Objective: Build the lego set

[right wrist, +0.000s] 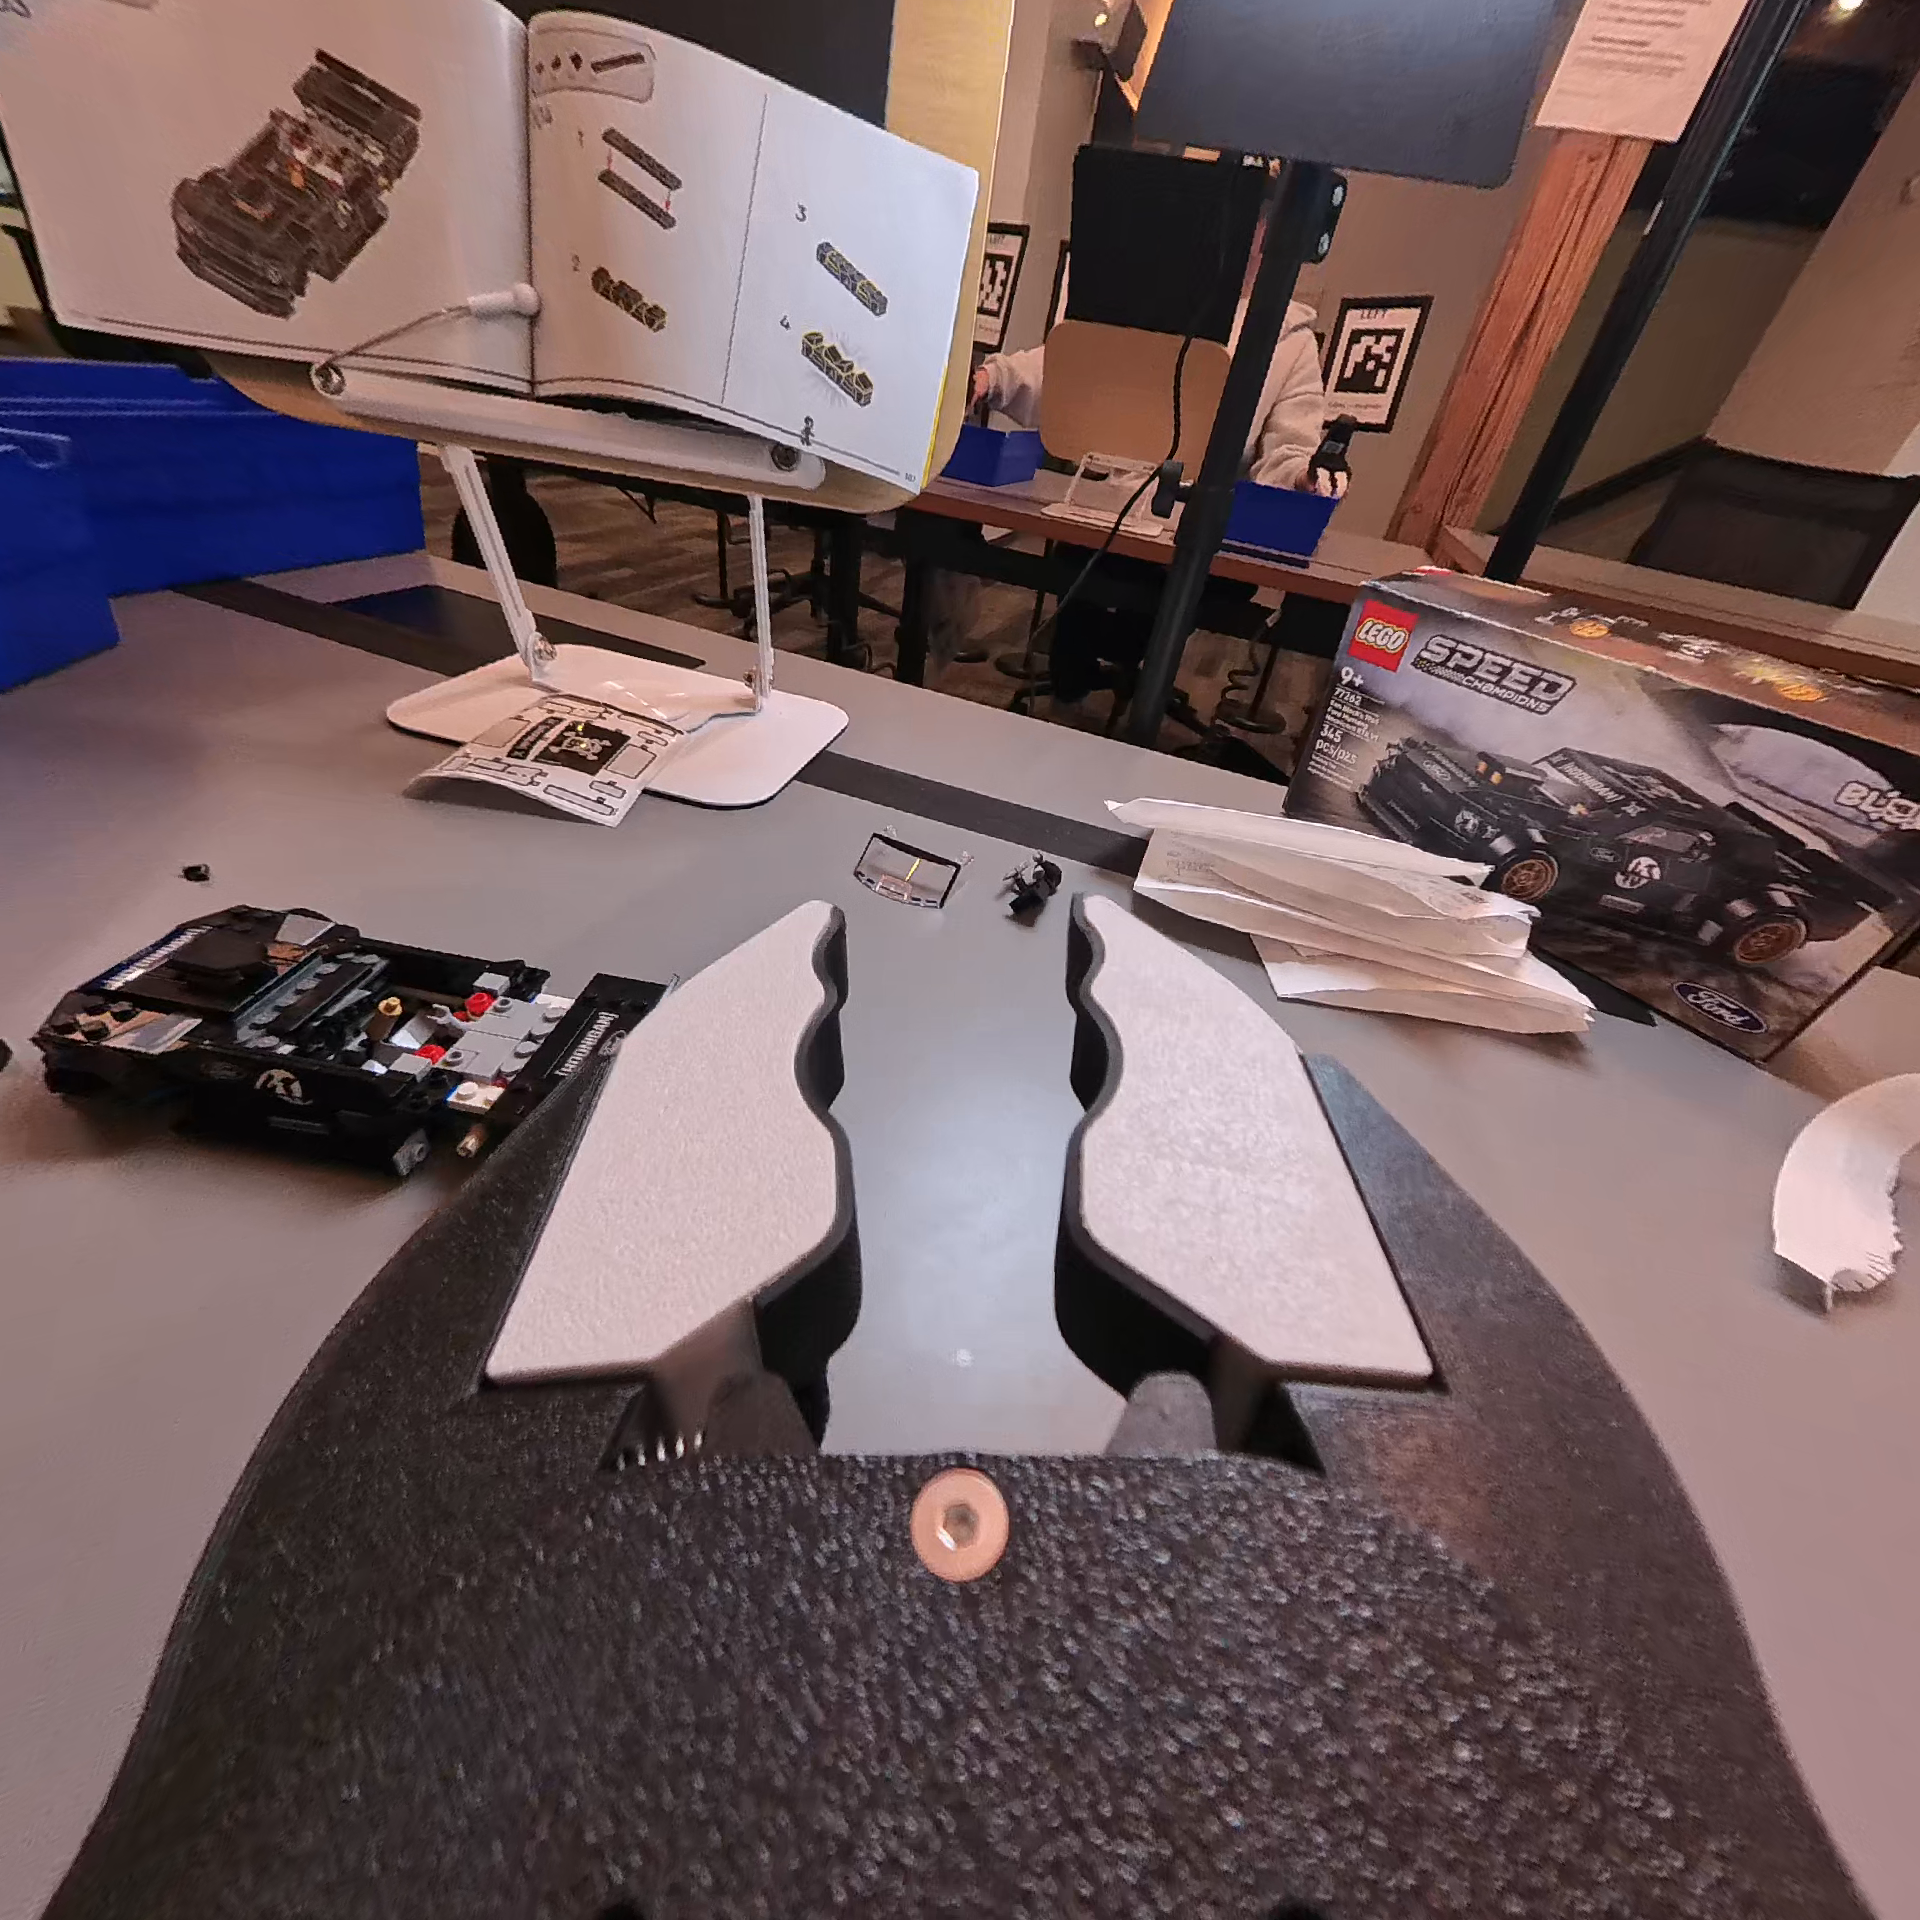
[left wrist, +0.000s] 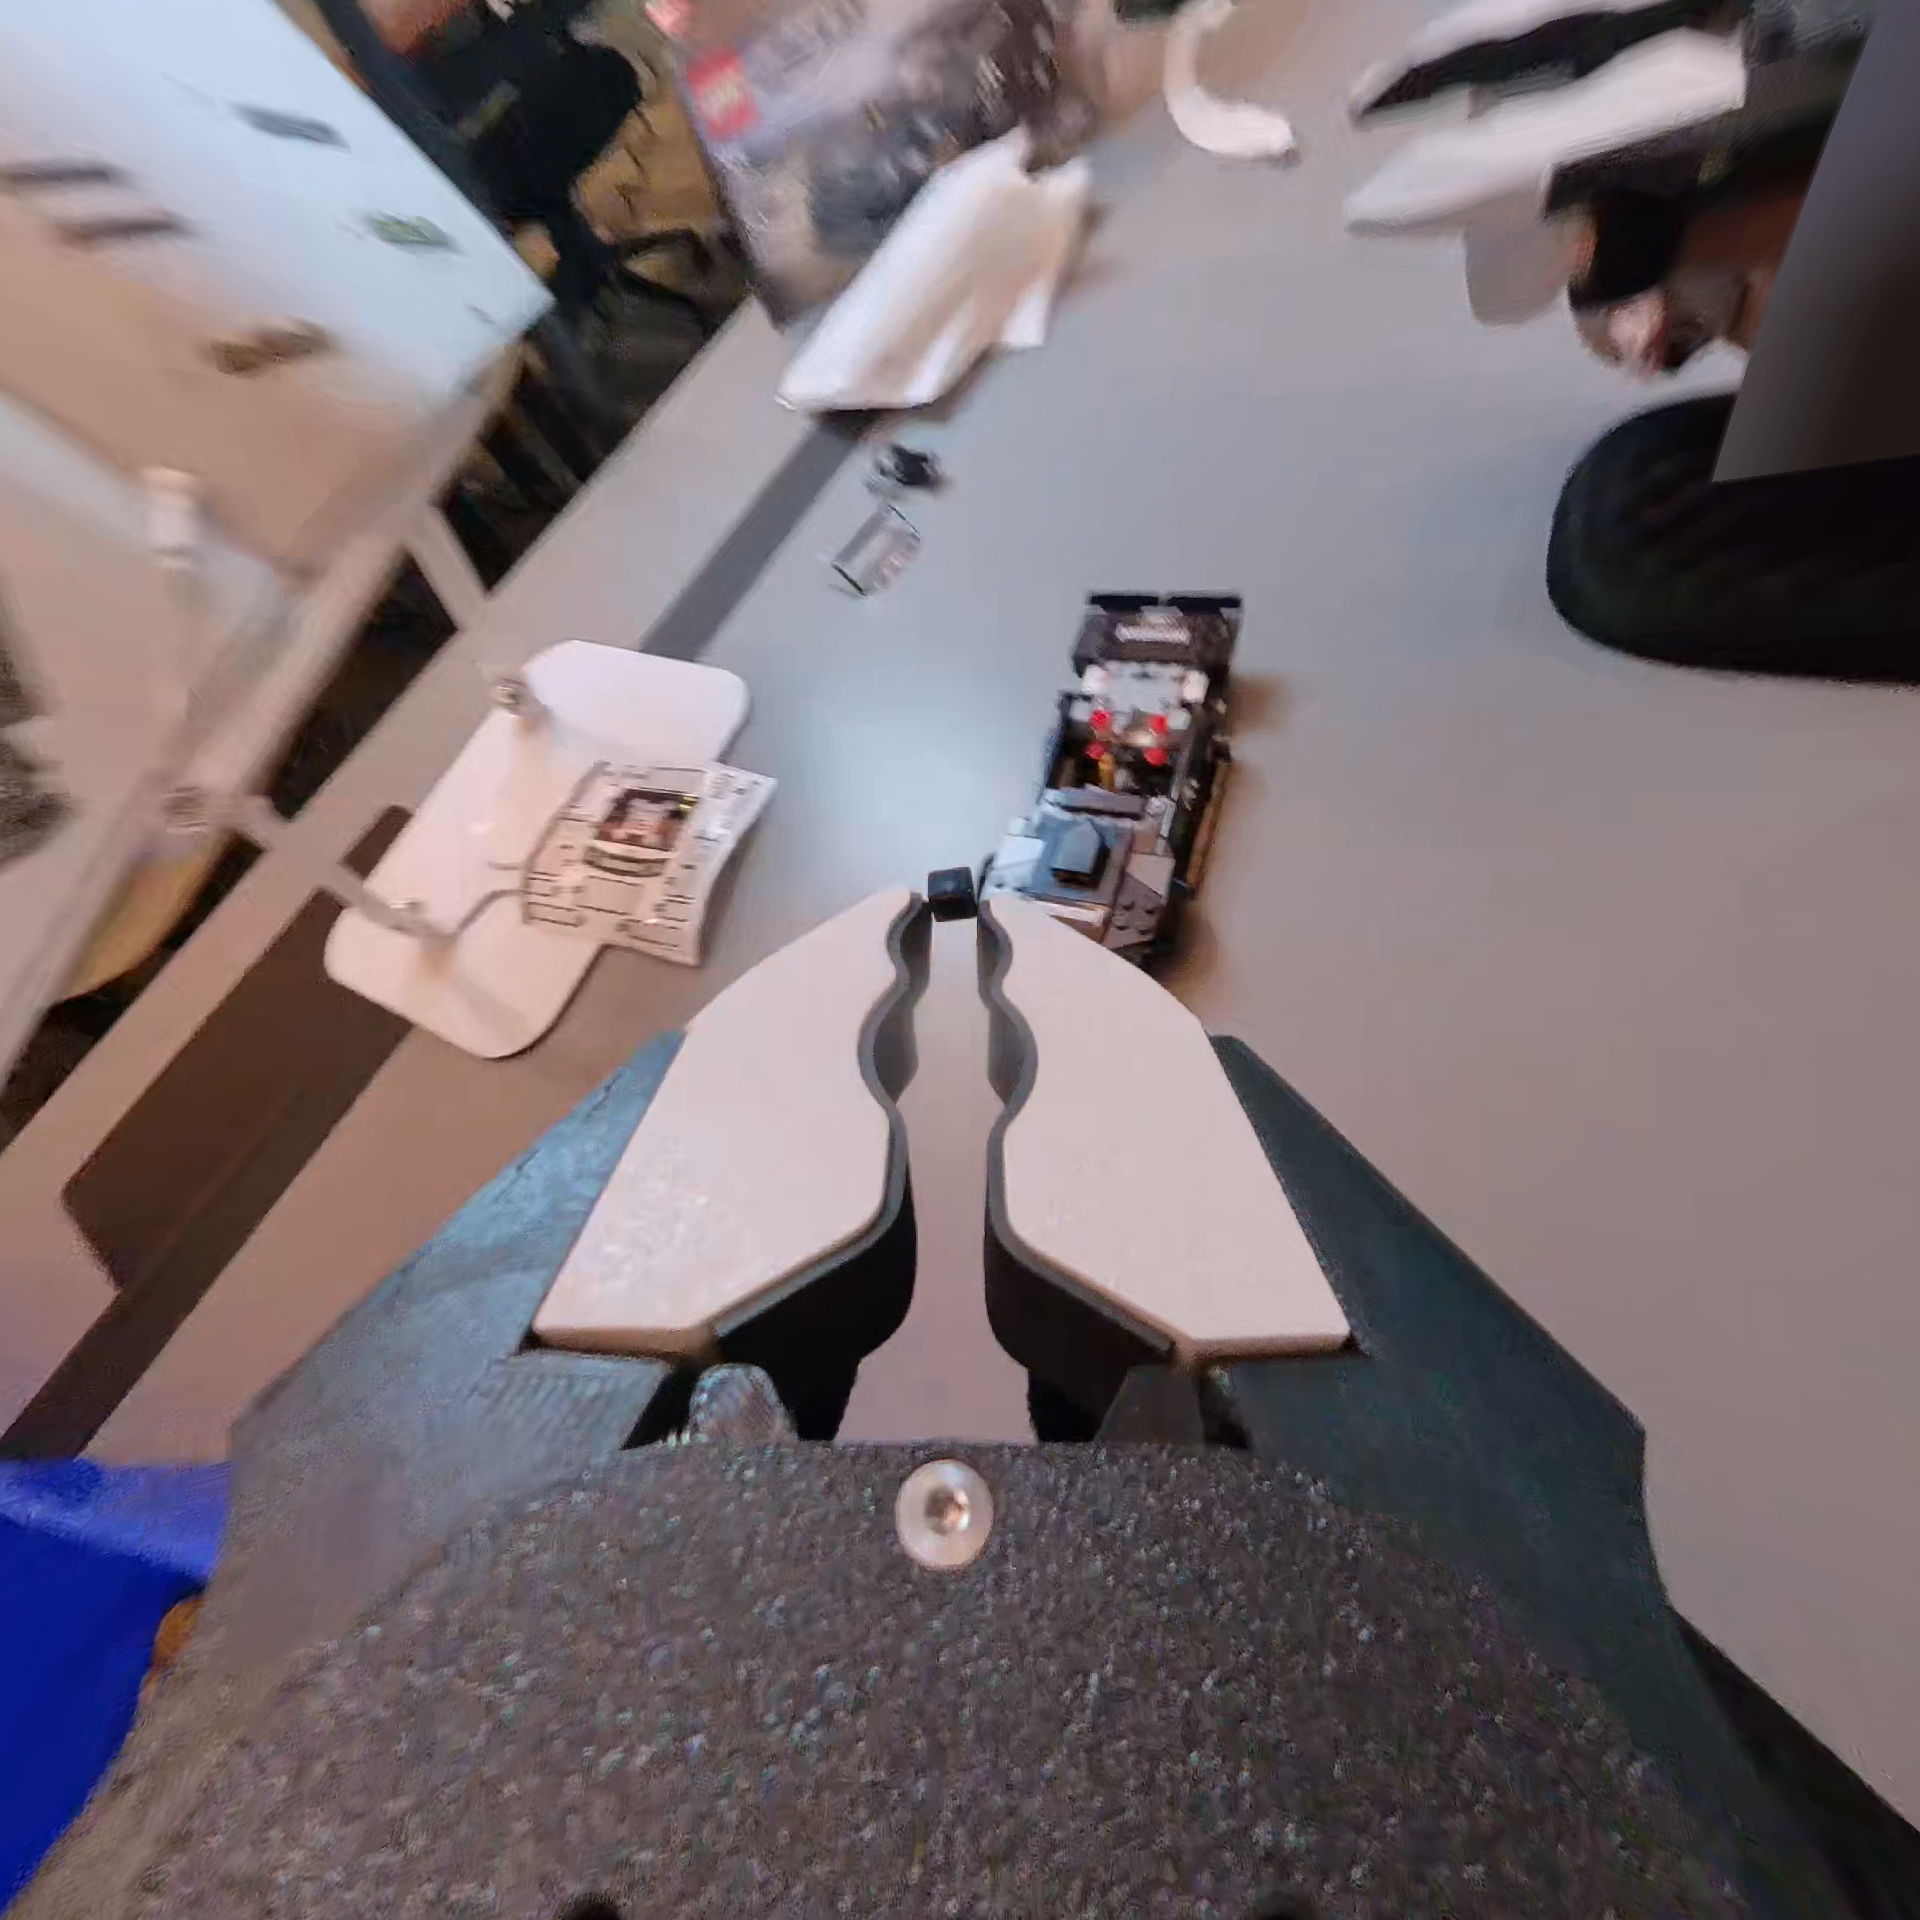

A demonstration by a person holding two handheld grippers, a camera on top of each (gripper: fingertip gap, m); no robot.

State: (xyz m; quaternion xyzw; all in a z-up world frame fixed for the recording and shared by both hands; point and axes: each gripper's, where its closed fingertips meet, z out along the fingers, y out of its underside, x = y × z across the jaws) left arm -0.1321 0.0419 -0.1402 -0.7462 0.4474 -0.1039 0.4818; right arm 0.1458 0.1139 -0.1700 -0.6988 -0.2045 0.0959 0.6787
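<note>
Grey desk (right wrist: 1351, 1195) fills both views. Nearest, the left gripper (left wrist: 951, 902) pinches one small black brick (left wrist: 952, 894) between its fingertips, just beside the near end of one half-built black car (left wrist: 1132, 769). The right gripper (right wrist: 954, 914) hangs spread wide with nothing between its fingers. Beyond it lie one clear windscreen piece (right wrist: 907, 862) and one small cluster of black parts (right wrist: 1032, 881). One sticker sheet (right wrist: 556, 764) rests against one white book stand (right wrist: 665, 743) holding one open instruction booklet (right wrist: 499, 208). Toward the far edge sit a stack of empty white bags (right wrist: 1351, 914) and one set box (right wrist: 1621, 810).
</note>
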